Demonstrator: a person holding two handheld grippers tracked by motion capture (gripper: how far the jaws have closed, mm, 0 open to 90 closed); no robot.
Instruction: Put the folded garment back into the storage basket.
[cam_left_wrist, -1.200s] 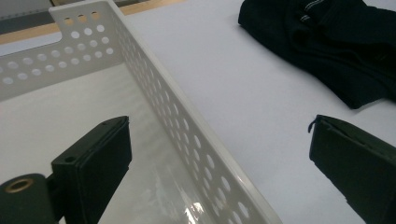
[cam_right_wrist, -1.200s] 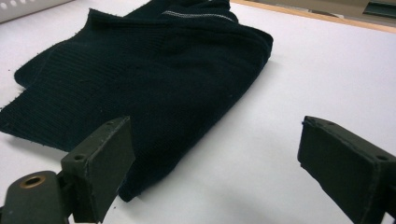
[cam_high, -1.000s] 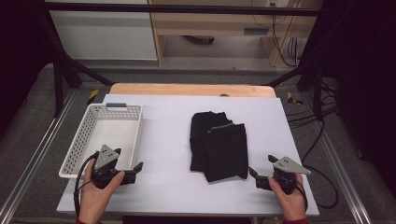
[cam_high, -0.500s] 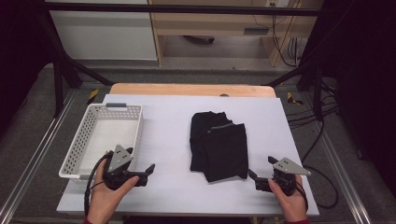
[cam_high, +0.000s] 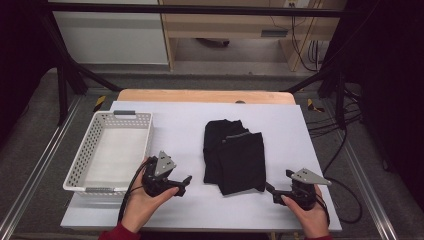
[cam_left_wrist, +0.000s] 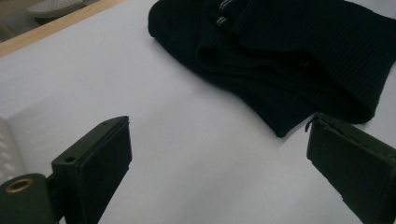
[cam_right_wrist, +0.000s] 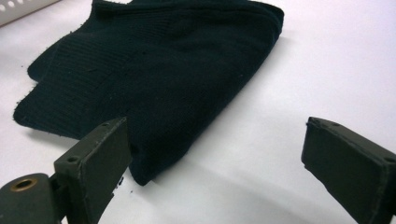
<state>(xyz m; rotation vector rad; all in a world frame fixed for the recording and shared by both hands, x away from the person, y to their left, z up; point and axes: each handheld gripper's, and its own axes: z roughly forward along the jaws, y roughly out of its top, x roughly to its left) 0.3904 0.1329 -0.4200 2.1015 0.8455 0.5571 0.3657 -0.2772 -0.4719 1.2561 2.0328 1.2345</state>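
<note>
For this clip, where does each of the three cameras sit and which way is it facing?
High view: fixed above the person's side, looking forward and down on the white table; both hands, left tool and right tool enter at the bottom, with a white basket at left.
Left tool view: rides the left tool, looking along its open jaws at the folded black garment.
Right tool view: rides the right tool, facing the garment's near corner between open jaws.
Shared: all three show the garment and table.

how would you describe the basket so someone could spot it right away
Start at the white table and look to its left side. The basket is a white plastic tray with perforated walls, sitting left of the folded black garment, and nothing lies inside it.
</note>
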